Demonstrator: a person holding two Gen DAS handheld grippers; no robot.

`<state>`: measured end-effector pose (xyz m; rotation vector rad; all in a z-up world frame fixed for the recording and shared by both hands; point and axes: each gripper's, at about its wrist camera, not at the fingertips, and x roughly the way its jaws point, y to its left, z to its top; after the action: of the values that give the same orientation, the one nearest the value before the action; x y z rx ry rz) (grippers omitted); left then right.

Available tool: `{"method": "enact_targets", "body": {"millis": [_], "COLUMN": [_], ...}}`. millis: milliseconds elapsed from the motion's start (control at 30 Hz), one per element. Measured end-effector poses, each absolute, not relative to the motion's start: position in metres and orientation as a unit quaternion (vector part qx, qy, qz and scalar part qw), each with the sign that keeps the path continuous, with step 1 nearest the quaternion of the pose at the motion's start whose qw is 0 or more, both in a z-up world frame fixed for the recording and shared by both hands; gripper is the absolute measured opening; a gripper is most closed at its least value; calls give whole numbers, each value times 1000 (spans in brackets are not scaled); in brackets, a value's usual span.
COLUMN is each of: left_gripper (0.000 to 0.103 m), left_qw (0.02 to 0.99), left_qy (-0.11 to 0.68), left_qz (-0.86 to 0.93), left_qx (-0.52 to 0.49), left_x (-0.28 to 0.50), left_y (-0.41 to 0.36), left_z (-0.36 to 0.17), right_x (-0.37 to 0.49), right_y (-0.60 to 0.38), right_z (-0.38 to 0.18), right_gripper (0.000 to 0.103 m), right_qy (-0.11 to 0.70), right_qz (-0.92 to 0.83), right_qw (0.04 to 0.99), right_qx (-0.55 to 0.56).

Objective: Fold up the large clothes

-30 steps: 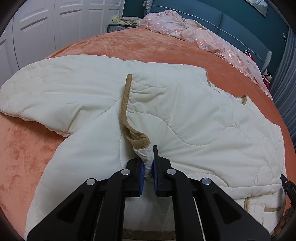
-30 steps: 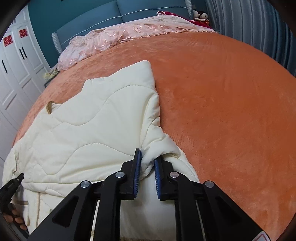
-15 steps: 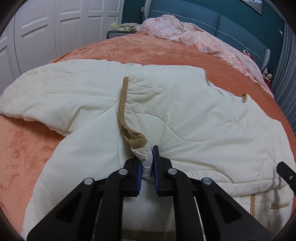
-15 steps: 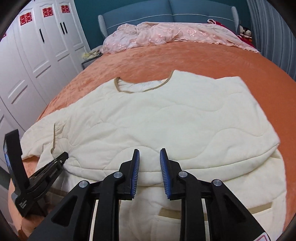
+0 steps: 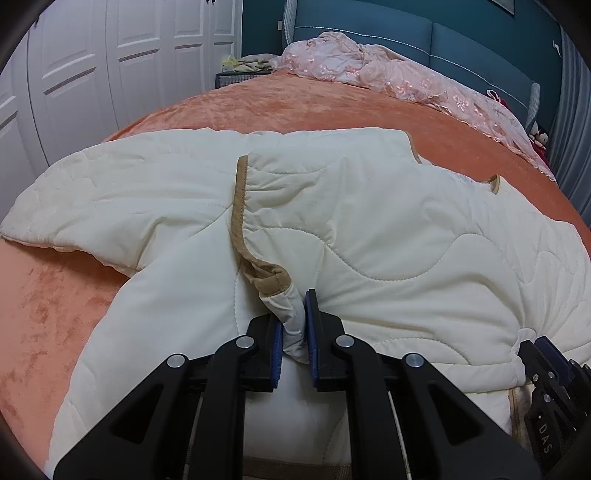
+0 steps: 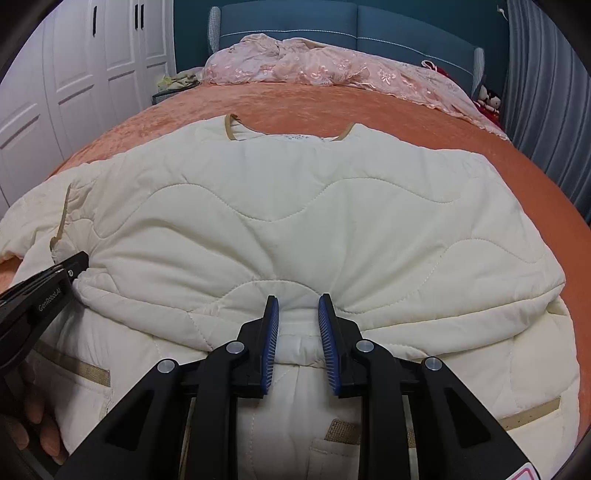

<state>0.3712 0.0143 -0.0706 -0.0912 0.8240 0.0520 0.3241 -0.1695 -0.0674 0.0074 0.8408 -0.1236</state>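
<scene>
R claw [image 6: 297, 325] swung to quilted cream jacket [image 6: 295, 221] hem, parted, empty; L claw [image 5: 294, 325] pinching cuff.

Orange bedspread [image 5: 295, 110] [image 6: 388, 110] covers the bed, plush, fills the middle of both views. Pink lace blanket [image 5: 388, 77] [image 6: 332, 66] bunched along the far edge at 12 to 1 o'clock, lying on the bedspread against the headboard. Blue padded headboard [image 5: 461, 40] [image 6: 351, 22] behind it, pale stitch line across it. White paneled wardrobe doors [image 5: 110, 66] [image 6: 74, 74] at 9 to 11 o'clock. Small dark bedside stand [image 5: 236, 78] [image 6: 164, 96] at 11 o'clock, just beside the bed, yellowish crumpled cloth [image 5: 247, 62] [image 6: 177, 80] on top. Grey curtain [image 5: 572, 140] [image 6: 546, 92] at 2 to 3 o'clock. Small dolls [image 5: 539, 131] [image 6: 487, 98] near the curtain at bed's far corner, details too small to tell.
</scene>
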Motion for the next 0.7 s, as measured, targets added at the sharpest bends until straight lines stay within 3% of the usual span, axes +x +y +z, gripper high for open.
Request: {"method": "enact_targets", "body": {"millis": [367, 433, 500, 567, 600, 700], "left_gripper": [11, 23, 45, 55, 68, 74], "left_qw": [916, 910, 905, 909, 909, 897], "left_qy": [397, 398, 385, 357, 348, 346], "left_qz": [19, 1, -1, 34, 53, 116], "left_qx": [-59, -117, -181, -213, -223, -250], "left_x": [370, 367, 357, 341, 335, 329], "left_y": [18, 37, 70, 112, 135, 212], "left_z": [-68, -58, -43, -23, -15, -5], "right_x": [325, 325, 325, 325, 324, 324], "right_y": [-172, -174, -175, -175, -176, -179], "right_z": [-70, -69, -69, -68, -68, -68], "right_gripper": [24, 24, 24, 24, 24, 24], "right_qy": [395, 397, 397, 396, 395, 394], "right_qz": [-58, -55, -53, -52, -52, -46], "right_qw": [917, 916, 916, 916, 917, 917], "right_qx": [10, 18, 23, 24, 25, 37]}}
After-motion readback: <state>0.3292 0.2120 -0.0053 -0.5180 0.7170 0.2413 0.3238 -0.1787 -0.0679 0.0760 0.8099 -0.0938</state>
